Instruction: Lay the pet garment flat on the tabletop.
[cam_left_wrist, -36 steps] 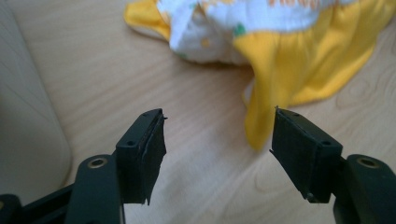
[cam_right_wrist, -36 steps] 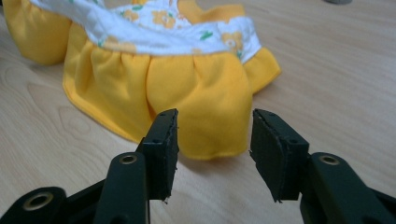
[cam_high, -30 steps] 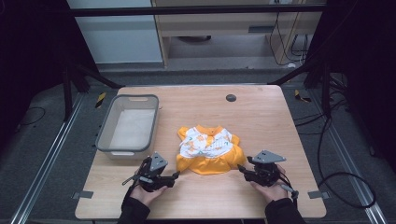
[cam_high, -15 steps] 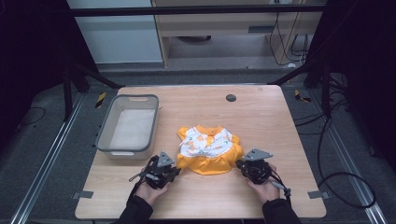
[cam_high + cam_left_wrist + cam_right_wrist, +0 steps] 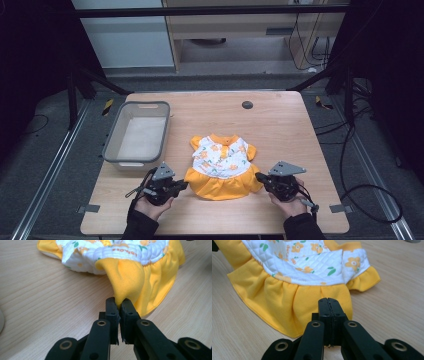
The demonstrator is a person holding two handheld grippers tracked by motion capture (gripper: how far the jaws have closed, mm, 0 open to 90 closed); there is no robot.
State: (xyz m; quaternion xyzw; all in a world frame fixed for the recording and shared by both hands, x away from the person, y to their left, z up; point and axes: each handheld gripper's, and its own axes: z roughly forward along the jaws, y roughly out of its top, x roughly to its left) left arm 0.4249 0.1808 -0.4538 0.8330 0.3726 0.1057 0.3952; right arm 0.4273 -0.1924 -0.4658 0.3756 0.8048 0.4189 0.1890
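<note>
A small dress with a white flowered top and a yellow skirt lies flat on the wooden table. My left gripper is shut on the skirt's left hem corner. In the left gripper view the yellow cloth is pulled up into a fold pinched between the gripper's jaws. My right gripper is at the skirt's right hem corner. In the right gripper view its jaws are pressed together on the edge of the yellow skirt.
A grey plastic bin stands at the left of the table, beside the dress. A small black round disc sits near the table's far edge. Bare wood lies to the right of the dress and along the front edge.
Both grippers have moved inward to the skirt's lower corners and their jaws have gone from open to shut on the cloth. The left corner is now lifted a little.
</note>
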